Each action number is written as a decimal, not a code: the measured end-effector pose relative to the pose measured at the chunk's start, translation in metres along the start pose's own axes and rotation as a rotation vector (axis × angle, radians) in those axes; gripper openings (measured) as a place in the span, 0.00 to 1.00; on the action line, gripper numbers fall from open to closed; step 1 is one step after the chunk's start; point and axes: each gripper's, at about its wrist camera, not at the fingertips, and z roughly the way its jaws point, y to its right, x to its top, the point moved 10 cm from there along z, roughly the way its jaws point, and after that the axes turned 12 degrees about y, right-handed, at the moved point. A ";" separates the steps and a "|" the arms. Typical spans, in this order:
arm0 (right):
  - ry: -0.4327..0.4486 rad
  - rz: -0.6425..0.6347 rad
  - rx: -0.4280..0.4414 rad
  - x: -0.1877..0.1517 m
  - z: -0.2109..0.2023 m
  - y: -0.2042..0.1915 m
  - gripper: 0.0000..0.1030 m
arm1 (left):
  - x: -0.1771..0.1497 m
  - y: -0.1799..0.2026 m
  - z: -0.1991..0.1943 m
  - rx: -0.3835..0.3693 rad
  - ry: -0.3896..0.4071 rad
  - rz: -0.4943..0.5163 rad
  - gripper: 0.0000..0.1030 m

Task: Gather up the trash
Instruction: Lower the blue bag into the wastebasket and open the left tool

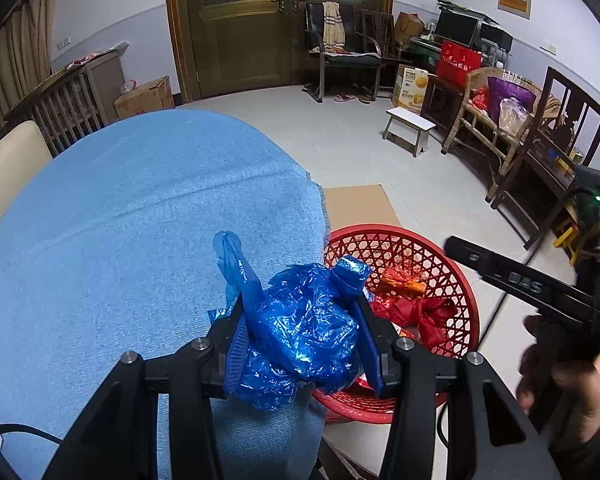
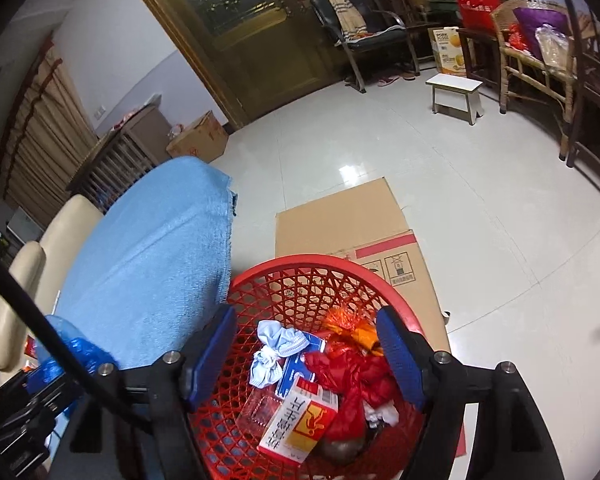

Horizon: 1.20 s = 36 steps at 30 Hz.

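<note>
Room: pale tiled floor [image 2: 440,168] runs back to a wooden double door [image 1: 252,28], with a black chair [image 1: 340,52] and a small white stool [image 1: 408,128] near the far wall
Table: blue cloth [image 1: 140,216] covers the surface on my left side; its frayed edge sits just beside the basket
Cardboard: flattened sheet [image 2: 340,220] lies on the floor under and behind the basket
Basket: red lattice basket [image 2: 300,264] stands on the cardboard next to the table edge; I see it from above through the right wrist view
Basket contents: red crumpled wrapper [image 2: 356,376], a red and yellow carton [image 2: 300,420] with printed characters, a crumpled pale face mask [image 2: 272,352], an orange foil piece [image 2: 352,328] toward the far side
Blue plastic bag: crumpled blue plastic bag [image 1: 300,328] is up off the cloth, over the table edge and touching nothing but my left fingers, just beside the basket rim
Left gripper: left gripper [image 1: 304,332] has its jaws pinching the blue plastic bag from both sides, a strip of it trailing up past the left finger
Right gripper: right gripper [image 2: 308,360] hovers over the basket with jaws spread wide, nothing between them
</note>
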 end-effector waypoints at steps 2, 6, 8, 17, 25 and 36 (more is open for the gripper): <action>0.010 0.021 -0.002 0.001 -0.009 0.005 0.73 | 0.001 0.004 0.002 -0.006 -0.002 0.005 0.48; 0.033 0.073 -0.007 0.004 -0.031 0.017 0.73 | 0.004 0.015 0.006 -0.026 -0.004 0.015 0.48; 0.046 0.085 -0.014 0.007 -0.038 0.022 0.73 | 0.003 0.021 0.008 -0.037 -0.007 0.024 0.48; 0.064 0.147 -0.020 0.011 -0.052 0.037 0.73 | 0.001 0.037 0.021 -0.064 -0.033 0.038 0.48; 0.098 0.166 -0.022 0.021 -0.062 0.040 0.73 | 0.000 0.043 0.033 -0.076 -0.053 0.042 0.48; 0.129 0.165 -0.037 0.032 -0.067 0.043 0.74 | 0.000 0.048 0.049 -0.089 -0.068 0.036 0.49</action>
